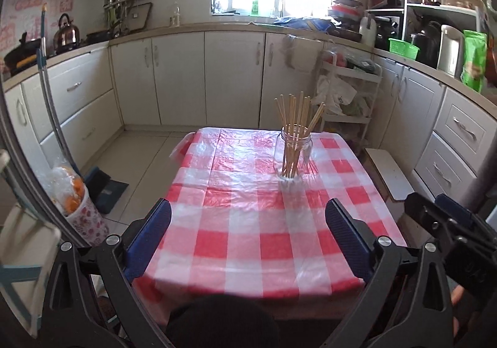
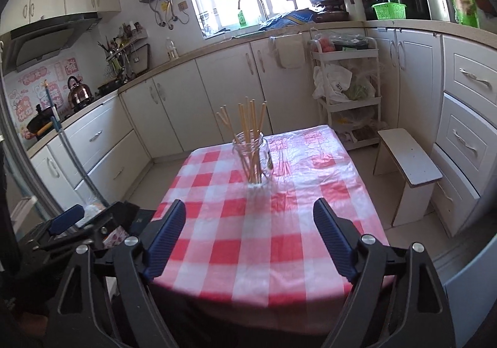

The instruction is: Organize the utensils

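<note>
The near edge of the counter [image 1: 236, 258], under its red-and-white checked plastic cover, is cut off by a dark blurred shape at the bottom of the left wrist view. The glass jar [image 1: 292, 154] of wooden chopsticks [image 1: 295, 112] stands upright right of the frame's middle, well apart from both tools. The left gripper [image 1: 248, 223] and right gripper [image 2: 248, 225] hold their jaws wide open with nothing between them; white kitchen cabinets [image 1: 180, 78] curve around behind.
</note>
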`<control>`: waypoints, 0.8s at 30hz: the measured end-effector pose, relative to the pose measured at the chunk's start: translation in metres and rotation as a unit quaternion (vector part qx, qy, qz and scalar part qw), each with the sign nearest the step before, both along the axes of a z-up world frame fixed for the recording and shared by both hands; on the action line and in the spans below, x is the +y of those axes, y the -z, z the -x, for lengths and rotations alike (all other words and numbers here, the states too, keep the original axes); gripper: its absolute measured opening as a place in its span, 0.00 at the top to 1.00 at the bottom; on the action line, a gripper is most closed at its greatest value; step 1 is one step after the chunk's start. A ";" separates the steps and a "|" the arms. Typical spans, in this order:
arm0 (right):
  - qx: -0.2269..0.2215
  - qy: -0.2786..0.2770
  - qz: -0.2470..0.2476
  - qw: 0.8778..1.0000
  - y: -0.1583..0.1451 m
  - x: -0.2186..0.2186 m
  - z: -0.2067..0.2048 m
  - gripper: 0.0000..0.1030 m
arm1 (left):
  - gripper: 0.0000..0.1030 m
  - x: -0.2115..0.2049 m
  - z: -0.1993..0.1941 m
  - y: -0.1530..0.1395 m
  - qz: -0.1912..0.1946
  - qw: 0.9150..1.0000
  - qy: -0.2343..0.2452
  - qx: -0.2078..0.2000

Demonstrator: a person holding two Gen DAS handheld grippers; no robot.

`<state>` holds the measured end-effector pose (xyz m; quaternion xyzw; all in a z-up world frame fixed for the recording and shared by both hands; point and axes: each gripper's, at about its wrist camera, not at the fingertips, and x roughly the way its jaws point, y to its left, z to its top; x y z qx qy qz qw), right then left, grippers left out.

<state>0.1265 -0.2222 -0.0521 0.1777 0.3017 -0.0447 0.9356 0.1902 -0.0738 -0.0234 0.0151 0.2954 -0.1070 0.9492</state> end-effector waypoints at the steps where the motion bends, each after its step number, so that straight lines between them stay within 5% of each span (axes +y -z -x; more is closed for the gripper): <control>1: 0.002 -0.002 -0.002 1.000 -0.006 0.004 0.014 0.19 | 0.07 0.002 0.010 -0.005 0.000 1.000 0.002 -0.002; 13: 0.023 -0.016 -0.029 0.999 -0.030 0.062 0.150 0.11 | 0.07 0.049 0.124 -0.031 0.009 1.000 -0.024 0.014; 24: 0.030 -0.020 -0.030 0.999 -0.031 0.072 0.168 0.11 | 0.07 0.075 0.152 -0.034 0.019 0.999 -0.045 0.011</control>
